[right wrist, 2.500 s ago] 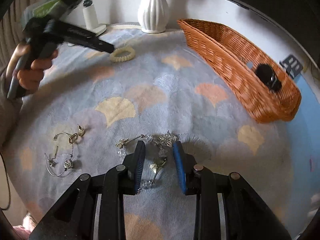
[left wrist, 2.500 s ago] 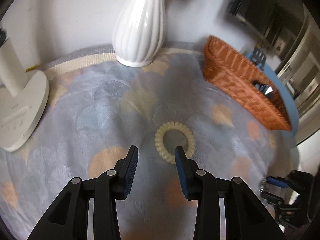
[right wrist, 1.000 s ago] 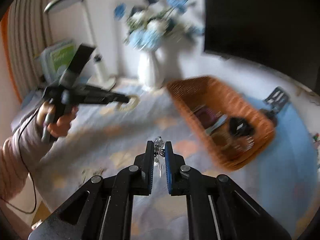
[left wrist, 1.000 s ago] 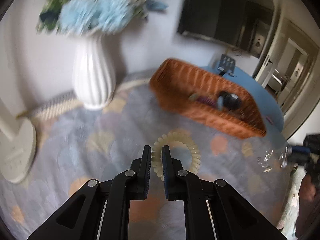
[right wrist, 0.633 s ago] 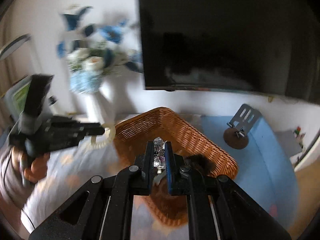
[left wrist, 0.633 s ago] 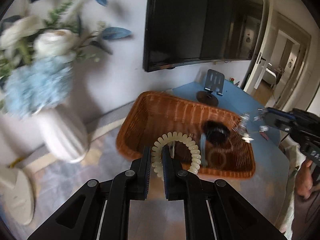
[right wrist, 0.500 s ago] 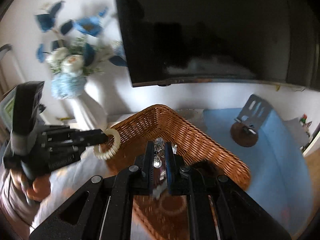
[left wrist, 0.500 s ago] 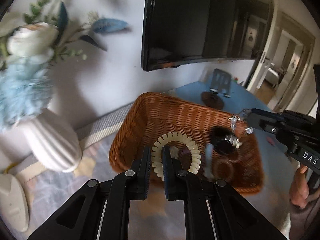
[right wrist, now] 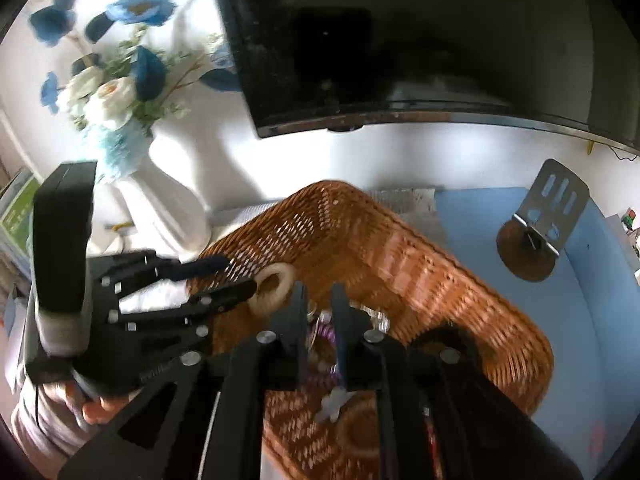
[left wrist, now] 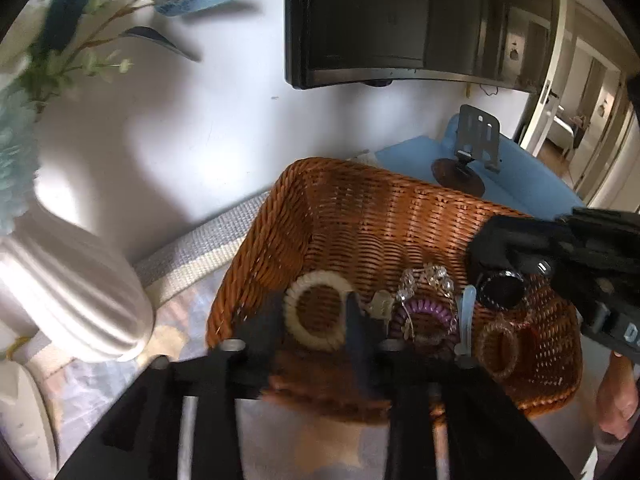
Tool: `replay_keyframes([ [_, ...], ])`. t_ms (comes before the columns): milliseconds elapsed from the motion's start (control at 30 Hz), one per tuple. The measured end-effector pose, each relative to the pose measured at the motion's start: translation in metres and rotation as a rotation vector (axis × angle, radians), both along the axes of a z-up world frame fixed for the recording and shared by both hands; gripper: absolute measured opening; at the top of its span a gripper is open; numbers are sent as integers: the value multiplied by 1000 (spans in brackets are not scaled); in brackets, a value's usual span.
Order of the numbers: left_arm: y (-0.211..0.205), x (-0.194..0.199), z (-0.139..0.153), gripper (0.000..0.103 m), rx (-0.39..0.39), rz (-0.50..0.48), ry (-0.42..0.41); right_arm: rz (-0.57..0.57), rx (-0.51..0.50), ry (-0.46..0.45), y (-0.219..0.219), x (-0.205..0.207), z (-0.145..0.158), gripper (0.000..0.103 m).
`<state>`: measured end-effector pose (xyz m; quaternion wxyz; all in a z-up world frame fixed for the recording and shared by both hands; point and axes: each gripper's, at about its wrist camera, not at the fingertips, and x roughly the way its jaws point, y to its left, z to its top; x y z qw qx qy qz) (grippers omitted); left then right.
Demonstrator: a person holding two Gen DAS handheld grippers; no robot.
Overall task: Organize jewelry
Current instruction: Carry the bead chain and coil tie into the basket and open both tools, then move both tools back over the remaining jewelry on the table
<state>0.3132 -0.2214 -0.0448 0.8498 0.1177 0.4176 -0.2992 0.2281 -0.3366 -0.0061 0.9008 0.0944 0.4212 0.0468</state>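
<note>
The wicker basket (left wrist: 360,184) (right wrist: 404,240) fills both views. My left gripper (left wrist: 314,316) hangs over its near left corner, jaws opening. The cream spiral hair tie (left wrist: 316,312) (right wrist: 274,288) sits loose in the gap between the fingers, blurred. My right gripper (right wrist: 319,304) is over the basket's middle, its jaws opening by a narrow gap. The crystal jewelry piece (left wrist: 424,280) lies in the basket beside a purple spiral tie (left wrist: 424,316), just off the right gripper's tips (left wrist: 480,248). From the right wrist, the left gripper (right wrist: 236,278) reaches in from the left.
The basket also holds a black round item (left wrist: 502,290), a brown tie (left wrist: 496,346) and a pale blue clip (left wrist: 466,312). A white vase (left wrist: 68,292) with flowers stands left; a metal phone stand (right wrist: 552,208) sits on the blue surface behind. A dark screen (left wrist: 400,20) hangs above.
Both grippers have come in over the basket. The left jaws have spread apart and let the cream tie go loose; the right jaws have parted and the crystal piece has left them.
</note>
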Motion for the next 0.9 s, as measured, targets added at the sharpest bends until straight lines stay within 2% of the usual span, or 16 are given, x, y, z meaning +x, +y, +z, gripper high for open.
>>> replay_keyframes([
  [100, 19, -18, 16, 40, -17, 8, -13, 25, -6, -53, 9, -37, 15, 22],
  [167, 38, -37, 27, 42, -29, 5, -19, 54, -12, -96, 18, -69, 26, 38],
  [200, 49, -49, 33, 43, -34, 3, -28, 66, -10, -114, 22, -83, 30, 40],
  [267, 76, -78, 44, 46, -45, 10, -50, 109, -10, -153, 38, -120, 37, 42],
  [400, 126, -129, 48, 46, -58, 62, -72, 180, -39, -139, 76, -169, 31, 42],
  [600, 204, -194, 10, 46, -111, 155, 0, 281, 36, -12, 132, -216, -24, 42],
  [700, 219, -215, -17, 46, -91, 167, 26, 314, 88, 63, 154, -226, -51, 42],
  [767, 225, -220, -31, 46, -105, 173, 43, 334, 134, 108, 170, -232, -67, 42],
  [900, 237, -222, -48, 46, -166, 179, 73, 326, 85, 147, 194, -234, -84, 42],
])
